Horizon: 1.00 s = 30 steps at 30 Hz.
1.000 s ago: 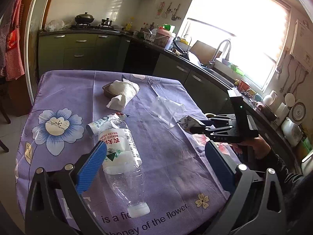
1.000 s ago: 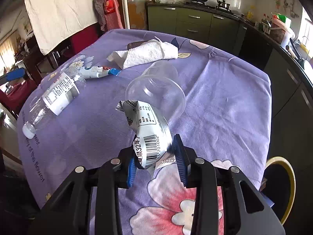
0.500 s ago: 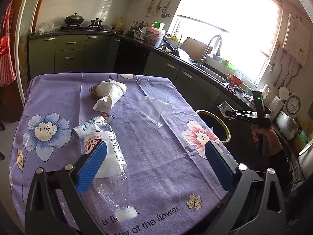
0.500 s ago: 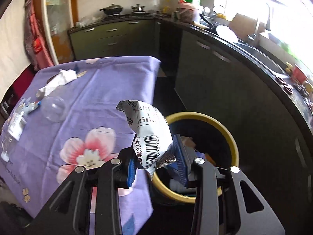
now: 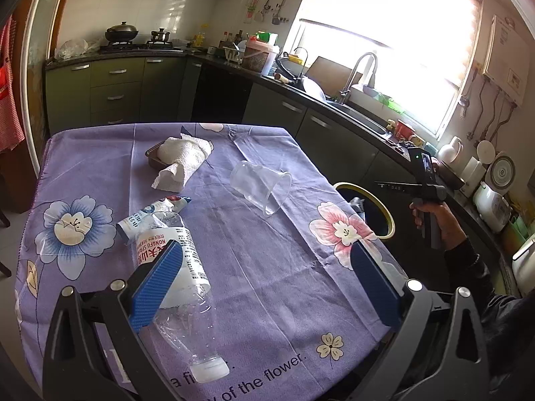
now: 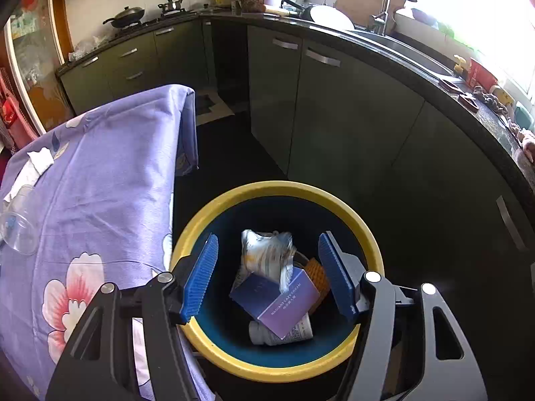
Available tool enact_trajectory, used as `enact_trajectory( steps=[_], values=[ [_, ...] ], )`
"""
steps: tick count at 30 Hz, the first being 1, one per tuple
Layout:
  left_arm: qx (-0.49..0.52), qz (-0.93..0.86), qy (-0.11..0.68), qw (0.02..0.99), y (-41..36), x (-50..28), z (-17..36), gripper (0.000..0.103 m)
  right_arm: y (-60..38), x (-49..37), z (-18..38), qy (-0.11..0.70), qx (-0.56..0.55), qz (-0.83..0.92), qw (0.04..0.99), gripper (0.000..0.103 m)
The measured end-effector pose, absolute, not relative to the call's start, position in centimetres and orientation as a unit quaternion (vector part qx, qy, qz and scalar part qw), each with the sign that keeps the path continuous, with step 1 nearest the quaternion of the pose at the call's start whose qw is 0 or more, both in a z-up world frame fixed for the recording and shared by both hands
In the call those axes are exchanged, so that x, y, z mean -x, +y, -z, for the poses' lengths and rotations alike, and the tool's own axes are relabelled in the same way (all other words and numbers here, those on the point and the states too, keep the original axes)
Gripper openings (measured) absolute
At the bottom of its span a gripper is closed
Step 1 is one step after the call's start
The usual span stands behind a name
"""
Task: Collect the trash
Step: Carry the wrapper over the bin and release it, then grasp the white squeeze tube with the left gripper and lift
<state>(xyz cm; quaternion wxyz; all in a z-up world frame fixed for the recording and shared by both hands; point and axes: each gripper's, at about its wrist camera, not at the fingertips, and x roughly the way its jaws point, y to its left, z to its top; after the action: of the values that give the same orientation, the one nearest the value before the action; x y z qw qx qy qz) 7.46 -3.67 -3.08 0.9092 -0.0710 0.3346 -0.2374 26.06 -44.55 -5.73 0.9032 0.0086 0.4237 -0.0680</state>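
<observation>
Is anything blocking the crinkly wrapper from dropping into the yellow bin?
No. The right gripper is opening right above the bin, and the wrapper is already loose between the jaws, over the bin's open mouth.

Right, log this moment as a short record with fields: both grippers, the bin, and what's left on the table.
right gripper: over the yellow-rimmed round bin, jaws opening, nothing between the pads
crumpled silver snack wrapper: blurred, free of the pads, inside the bin's rim
bin contents: purple cardboard box, white tube
left gripper: open, over the table, holding nothing
purple flowered tablecloth: carries the rest
clear plastic bottle with white label: lying down
clear plastic cup: on its side
white crumpled paper towel: far side
small white squeezed pouch: beside the bottle
</observation>
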Motion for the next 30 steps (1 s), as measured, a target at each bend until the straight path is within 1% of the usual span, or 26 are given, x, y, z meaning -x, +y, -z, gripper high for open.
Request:
enact_trajectory(
  steps=[3,9,15,22,27,30],
  values=[
    [0.076,0.24,0.337,0.907,-3.6,-7.6,3.3,0.096,-43.4,-24.5,4.9,0.414,-0.006,0.056,0.909,0.069],
    [0.073,0.235,0.347,0.905,-3.2,-7.9,4.0,0.096,-40.9,-20.7,4.4,0.396,-0.016,0.03,0.918,0.069],
    [0.026,0.223,0.36,0.906,-2.8,-9.6,3.8,0.096,-37.9,-19.0,4.4,0.392,0.007,0.008,0.92,0.072],
    [-0.061,0.253,0.41,0.874,-2.6,-16.9,3.5,0.096,-35.7,-19.0,4.9,0.394,0.008,-0.013,0.919,0.073],
    [-0.038,0.301,0.485,0.82,-2.0,-23.3,5.5,0.096,-35.0,-19.4,5.8,0.406,0.008,-0.016,0.914,0.073],
    [-0.05,0.301,0.515,0.801,-2.2,-26.0,7.1,0.096,-34.9,-19.7,6.0,0.411,0.007,-0.015,0.912,0.073]
  ],
)
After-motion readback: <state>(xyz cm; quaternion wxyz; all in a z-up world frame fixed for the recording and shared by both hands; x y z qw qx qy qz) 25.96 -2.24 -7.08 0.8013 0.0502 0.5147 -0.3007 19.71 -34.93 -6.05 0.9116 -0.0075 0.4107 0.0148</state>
